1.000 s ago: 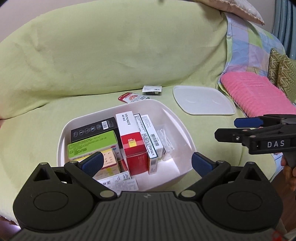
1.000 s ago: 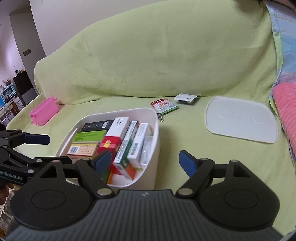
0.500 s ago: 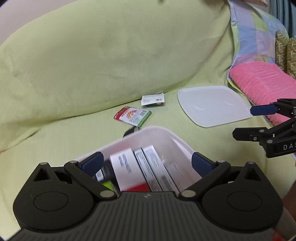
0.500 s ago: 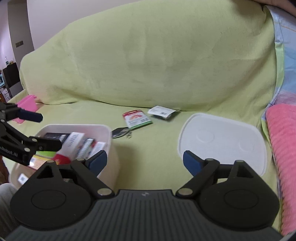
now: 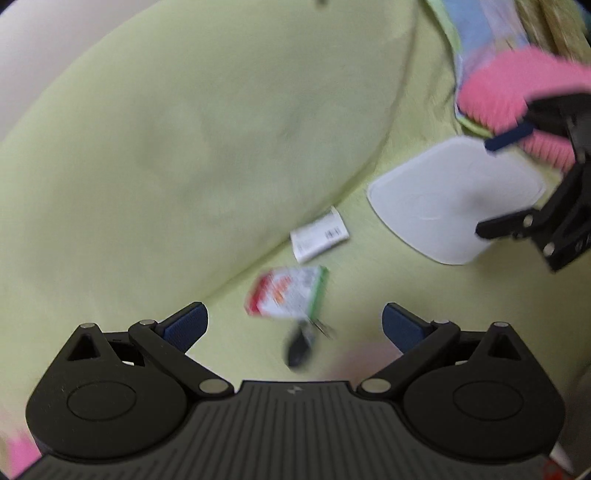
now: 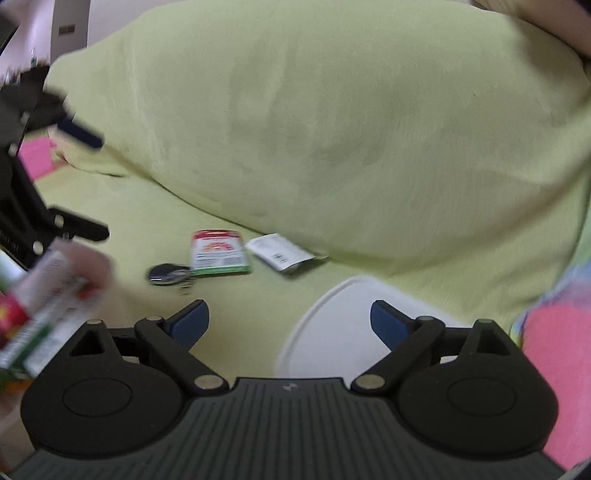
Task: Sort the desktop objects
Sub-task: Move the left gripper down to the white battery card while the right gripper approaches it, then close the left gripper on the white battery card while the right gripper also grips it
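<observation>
Only right wrist view shows boxes [image 6: 40,295] at left edge.

A pale yellow-green cover [image 6: 332,147] drapes the sofa. On it lies a white lid [image 5: 454,199], a white sachet [image 5: 319,234] with dark print, and a packet [image 6: 219,252] that is red at one end, white in the middle and green along the other edge. Beside the packet is a dark, glossy key fob [image 6: 164,273]. A pink ribbed cushion [image 5: 517,99] sits by a pastel checked cloth [image 5: 480,33]. Both grippers are black with blue pads [image 5: 184,325].
</observation>
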Demonstrator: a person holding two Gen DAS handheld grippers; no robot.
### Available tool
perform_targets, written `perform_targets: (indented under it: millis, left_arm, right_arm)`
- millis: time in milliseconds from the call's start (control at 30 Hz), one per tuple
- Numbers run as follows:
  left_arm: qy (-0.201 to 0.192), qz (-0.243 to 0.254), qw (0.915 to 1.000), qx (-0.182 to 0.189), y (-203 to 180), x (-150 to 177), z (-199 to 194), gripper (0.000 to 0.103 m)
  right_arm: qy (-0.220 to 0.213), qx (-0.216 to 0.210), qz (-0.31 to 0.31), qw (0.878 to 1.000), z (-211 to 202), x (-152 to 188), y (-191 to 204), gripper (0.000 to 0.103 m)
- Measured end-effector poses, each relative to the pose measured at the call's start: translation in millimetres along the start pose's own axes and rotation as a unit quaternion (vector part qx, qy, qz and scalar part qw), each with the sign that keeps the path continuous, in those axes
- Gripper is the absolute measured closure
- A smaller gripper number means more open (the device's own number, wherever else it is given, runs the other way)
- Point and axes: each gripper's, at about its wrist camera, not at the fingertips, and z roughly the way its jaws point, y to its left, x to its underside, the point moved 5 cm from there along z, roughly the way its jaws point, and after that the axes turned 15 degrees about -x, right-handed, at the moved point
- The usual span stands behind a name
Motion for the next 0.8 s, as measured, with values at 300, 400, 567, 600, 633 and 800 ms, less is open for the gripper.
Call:
perform_targets:
  millis: [300,400,567,600,633,800]
  left_arm:
    - [-0.061,0.163,0.9848,-0.002,-44,-39,89,0.013]
    - [-0.072,0.201,0.9769,-0.001,-62,-38,114,0.017]
    - [-0.084,0.260,0.9619,-0.004,-85,-29,146,0.023]
    - [-0.086,0.269,0.9592,-0.002,-89,-27,151,0.024]
    - [-0.088,0.278,0.9564,-0.001,-92,-26,155,0.024]
    - [-0.091,0.299,0.9499,-0.004,-103,-23,175,0.040]
  right_arm:
    - [0.024,-0.007,-0.093,0.995,72,-10,-53,0.009]
    - [0.046,0.005,-0.140,0.989,101,-4,-62,0.013]
    - [0.087,0.016,-0.208,0.974,146,3,-73,0.035]
    - [0.095,0.018,-0.222,0.970,155,4,-74,0.041]
    - [0.100,0.017,-0.234,0.967,162,5,-75,0.051]
    - [0.122,0.017,-0.312,0.942,199,8,-70,0.070]
